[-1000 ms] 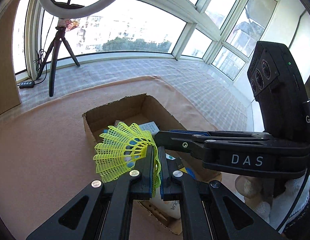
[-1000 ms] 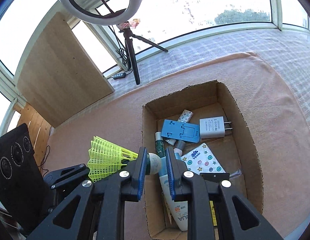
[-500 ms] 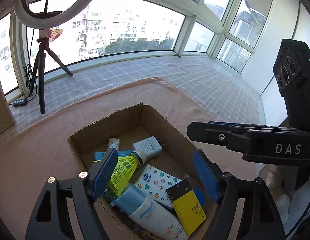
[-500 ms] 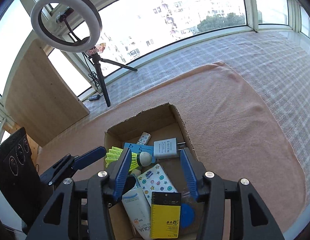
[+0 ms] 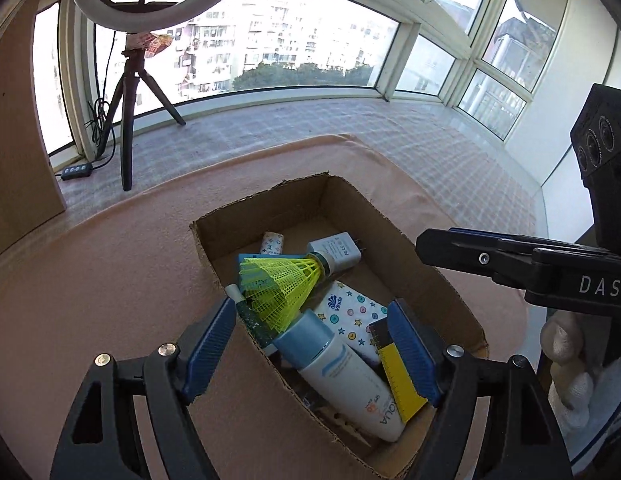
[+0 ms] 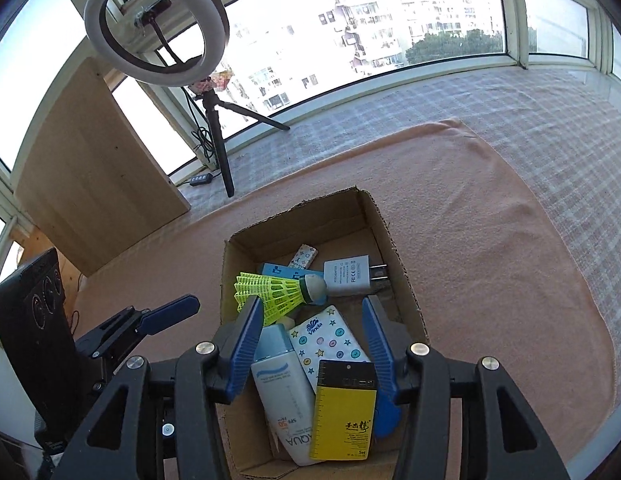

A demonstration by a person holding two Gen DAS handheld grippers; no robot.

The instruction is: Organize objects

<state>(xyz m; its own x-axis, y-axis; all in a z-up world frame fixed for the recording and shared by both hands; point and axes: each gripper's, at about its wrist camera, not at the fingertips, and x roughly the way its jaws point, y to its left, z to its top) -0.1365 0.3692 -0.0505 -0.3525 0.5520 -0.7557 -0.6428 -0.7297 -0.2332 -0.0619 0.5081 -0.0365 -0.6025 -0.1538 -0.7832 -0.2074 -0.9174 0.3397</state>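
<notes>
On the pink cloth [image 5: 110, 280], the box [image 5: 430, 280] holds the shuttlecock [image 5: 278, 288] — beyond both spread, empty grippers [image 5: 310, 344] [image 6: 310, 340].

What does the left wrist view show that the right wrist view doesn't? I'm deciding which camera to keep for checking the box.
Only the left wrist view shows the gloved hand under the right gripper and a green-handled tool by the box wall. Only the right wrist view shows the whole ring light and the wooden board. Both show the cardboard box, yellow shuttlecock, white charger, sunscreen bottle and tissue pack.
</notes>
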